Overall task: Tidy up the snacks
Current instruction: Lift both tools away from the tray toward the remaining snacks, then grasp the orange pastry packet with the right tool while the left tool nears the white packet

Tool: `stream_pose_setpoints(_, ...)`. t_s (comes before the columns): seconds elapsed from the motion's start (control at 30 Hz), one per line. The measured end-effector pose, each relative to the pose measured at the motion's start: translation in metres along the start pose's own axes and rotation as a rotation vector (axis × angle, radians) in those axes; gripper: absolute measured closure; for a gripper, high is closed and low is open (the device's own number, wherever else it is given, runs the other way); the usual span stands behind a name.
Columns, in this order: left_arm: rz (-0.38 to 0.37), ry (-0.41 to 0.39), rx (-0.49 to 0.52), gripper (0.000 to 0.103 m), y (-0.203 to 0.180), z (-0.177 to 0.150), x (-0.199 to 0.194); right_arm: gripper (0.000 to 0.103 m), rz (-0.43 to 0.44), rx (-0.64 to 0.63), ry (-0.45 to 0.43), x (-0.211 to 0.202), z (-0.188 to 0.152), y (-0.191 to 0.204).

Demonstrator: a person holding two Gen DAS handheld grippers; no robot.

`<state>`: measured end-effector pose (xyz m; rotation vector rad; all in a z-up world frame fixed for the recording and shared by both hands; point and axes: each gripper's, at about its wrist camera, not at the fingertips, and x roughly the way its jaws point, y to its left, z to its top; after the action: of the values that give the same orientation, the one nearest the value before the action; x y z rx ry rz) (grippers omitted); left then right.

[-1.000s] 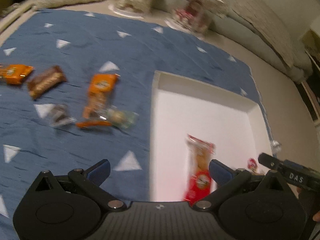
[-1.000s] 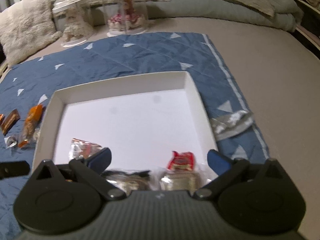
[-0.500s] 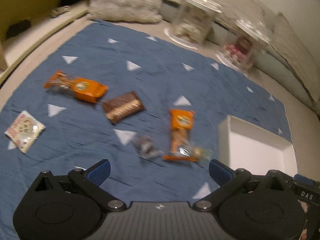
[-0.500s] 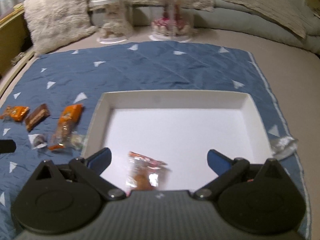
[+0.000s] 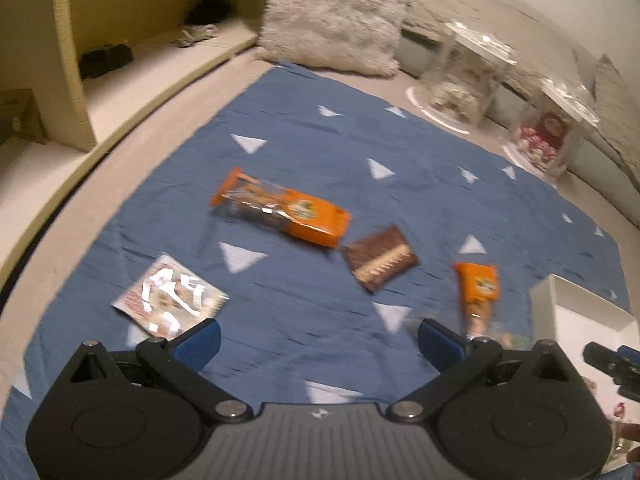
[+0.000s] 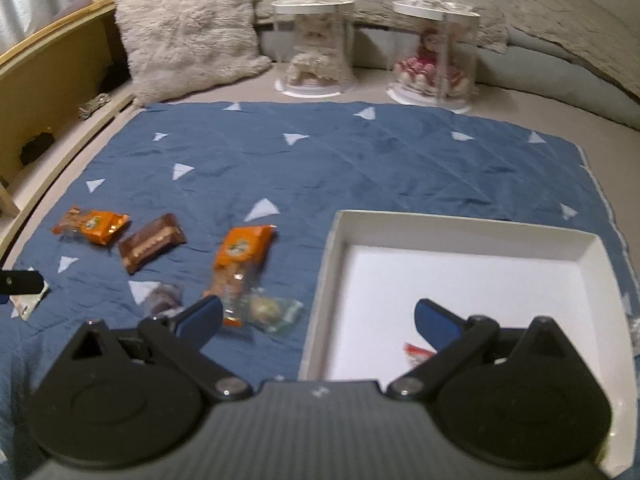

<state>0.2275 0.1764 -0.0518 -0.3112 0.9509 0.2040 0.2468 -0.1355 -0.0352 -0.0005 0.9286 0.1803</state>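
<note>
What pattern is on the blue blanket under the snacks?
The blanket is blue with scattered white triangles, clearest in the right wrist view.

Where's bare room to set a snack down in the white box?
The white box floor is bare except a red wrapper near its front edge. The blue mat is free toward the two clear domes; left of the box it's crowded.

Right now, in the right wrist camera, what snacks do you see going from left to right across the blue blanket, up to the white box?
Long orange packet → brown chocolate bar → second orange packet → clear green-tinted wrapper → white box.
</note>
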Motion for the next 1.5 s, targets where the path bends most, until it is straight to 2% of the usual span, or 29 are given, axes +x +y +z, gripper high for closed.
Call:
stream_pose_setpoints(0.13,0.048,-0.002,-0.005,0.0,0.026,0.003,0.011,0.0,0.038,0.02,-0.012,0.008,0.004,0.012)
stream_pose_setpoints(0.3,0.071,-0.011,0.032,0.0,0.047,0.004,0.021,0.002,0.079,0.093,-0.033,0.017,0.014,0.021)
stream_pose_setpoints(0.43,0.071,-0.02,0.056,0.0,0.061,0.005,0.031,0.018,0.124,0.165,-0.002,0.036,0.021,0.025)
stream_pose_setpoints(0.5,0.077,-0.022,0.056,0.0,0.068,0.006,0.037,0.021,0.127,0.161,0.025,0.049,0.021,0.031)
stream_pose_setpoints(0.63,0.057,-0.035,0.062,0.0,0.077,0.01,0.045,0.023,0.098,0.129,0.07,0.072,0.021,0.045)
stream_pose_setpoints(0.73,0.011,-0.039,0.071,0.0,0.079,0.013,0.05,0.023,0.098,0.115,0.083,0.082,0.022,0.053)
stream_pose_setpoints(1.03,-0.059,0.042,0.039,0.0,0.083,0.011,0.051,0.027,0.108,0.127,0.117,0.102,0.026,0.052)
stream_pose_setpoints(1.3,-0.117,0.197,-0.024,0.0,0.072,-0.004,0.046,0.033,0.075,0.156,0.145,0.126,0.028,0.055)
stream_pose_setpoints(1.37,-0.074,0.185,0.013,0.0,0.066,-0.004,0.042,0.034,0.078,0.163,0.156,0.13,0.028,0.058)
stream_pose_setpoints(1.5,0.075,0.101,0.081,0.0,0.066,0.003,0.039,0.034,0.069,0.14,0.166,0.138,0.027,0.066)
